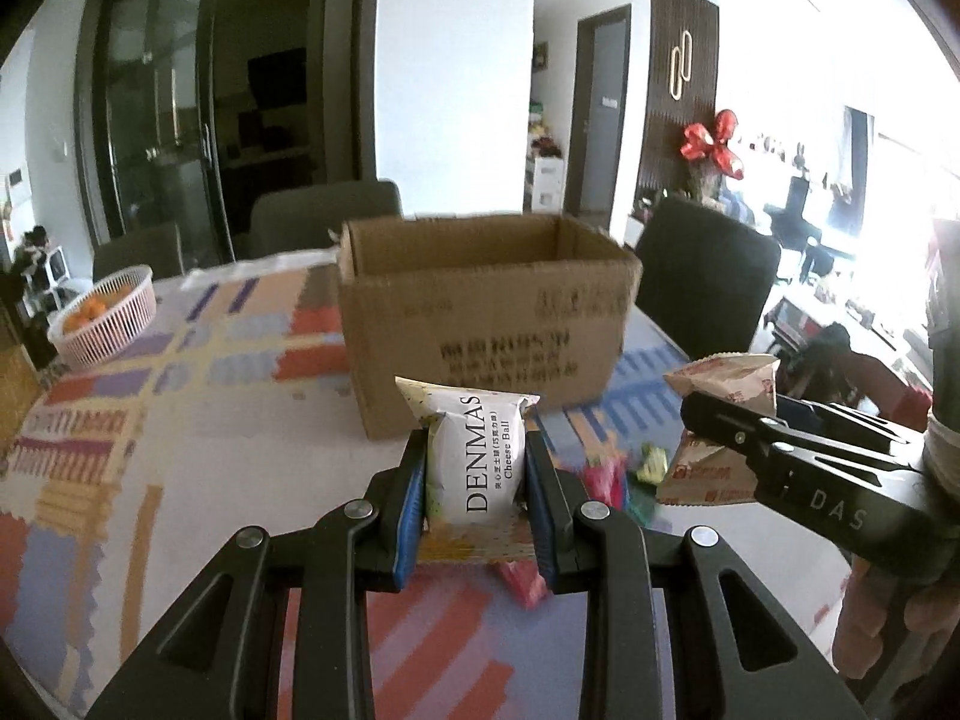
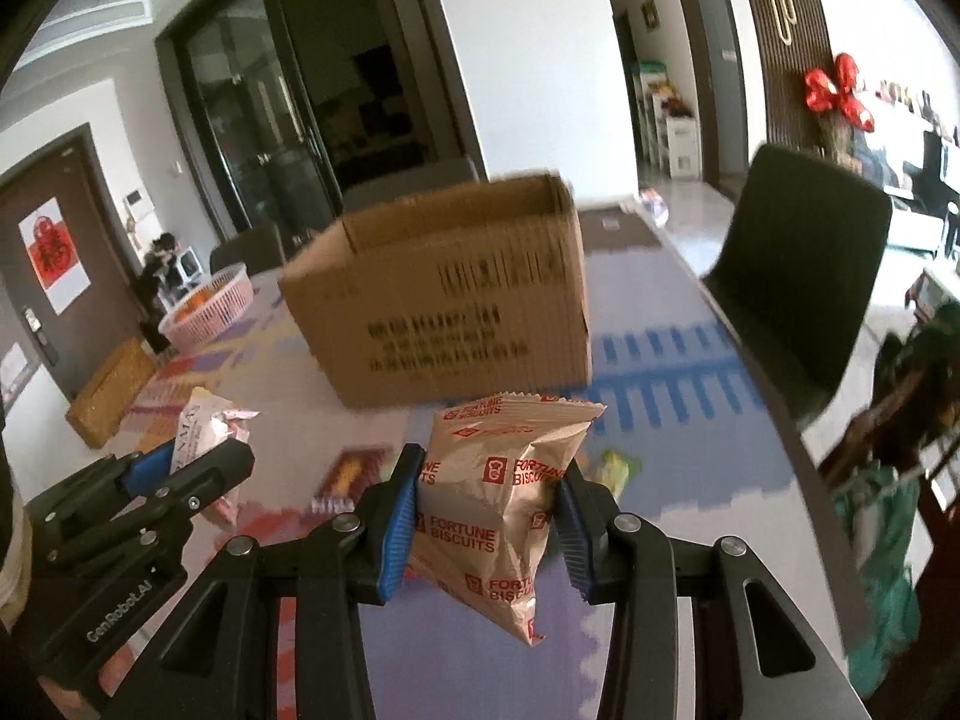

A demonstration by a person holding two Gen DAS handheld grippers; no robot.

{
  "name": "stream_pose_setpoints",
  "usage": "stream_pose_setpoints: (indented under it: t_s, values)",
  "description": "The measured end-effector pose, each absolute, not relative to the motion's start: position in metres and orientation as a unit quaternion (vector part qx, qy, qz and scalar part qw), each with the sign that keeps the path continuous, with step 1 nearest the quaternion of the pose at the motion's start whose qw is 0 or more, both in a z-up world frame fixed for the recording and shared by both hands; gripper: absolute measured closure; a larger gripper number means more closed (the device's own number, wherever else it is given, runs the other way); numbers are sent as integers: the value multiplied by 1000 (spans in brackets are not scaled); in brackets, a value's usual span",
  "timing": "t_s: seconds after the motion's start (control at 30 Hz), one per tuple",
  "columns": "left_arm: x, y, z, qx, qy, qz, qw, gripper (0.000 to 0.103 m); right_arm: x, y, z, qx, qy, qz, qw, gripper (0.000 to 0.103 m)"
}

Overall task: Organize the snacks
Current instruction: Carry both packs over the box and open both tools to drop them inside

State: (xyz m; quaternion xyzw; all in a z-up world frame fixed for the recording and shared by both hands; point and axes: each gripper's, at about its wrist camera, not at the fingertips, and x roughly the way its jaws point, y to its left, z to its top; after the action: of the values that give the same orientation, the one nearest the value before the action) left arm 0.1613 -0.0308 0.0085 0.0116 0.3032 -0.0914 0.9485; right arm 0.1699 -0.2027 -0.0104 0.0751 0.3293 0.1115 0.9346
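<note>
Evidently the carrying step is in hand: each gripper has a snack lifted clear of the patterned, many-coloured tablecloth (image 1: 198,420), and the open brown cardboard box (image 1: 486,324) stands just ahead, its top flaps out of the way. The left gripper (image 1: 477,480) has its blue-padded jaws pinching a white pillow-shaped packet printed "DENMAS Cheese Ball" (image 1: 474,456) by its two sides, the packet upright between them. The right gripper (image 2: 489,510) pinches a tan foil packet with red "FORTUNE BISCUITS" print (image 2: 498,510), which hangs tilted, one corner drooping below the pads. Judging from this, the next move calls for bringing both packets over the box's near wall and above its opening before the jaws let go; the rim sits higher than the packets appear now, so more height seems needed. Both packets look light, puffed and crinkly, likely to slip if squeezed loosely. A few small bright wrapped sweets (image 1: 606,474) lie on the cloth beneath, apparently yet to be gathered.
</note>
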Motion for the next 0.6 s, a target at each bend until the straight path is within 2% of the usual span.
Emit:
stream_pose_setpoints:
  t_s: [0.37,0.6]
  values:
    - [204,-23,56,25,247,-77,966,73,216,-194,43,62,262,128,955,61]
    - [238,-19,78,23,235,-80,968,73,248,-187,67,45,246,134,959,61]
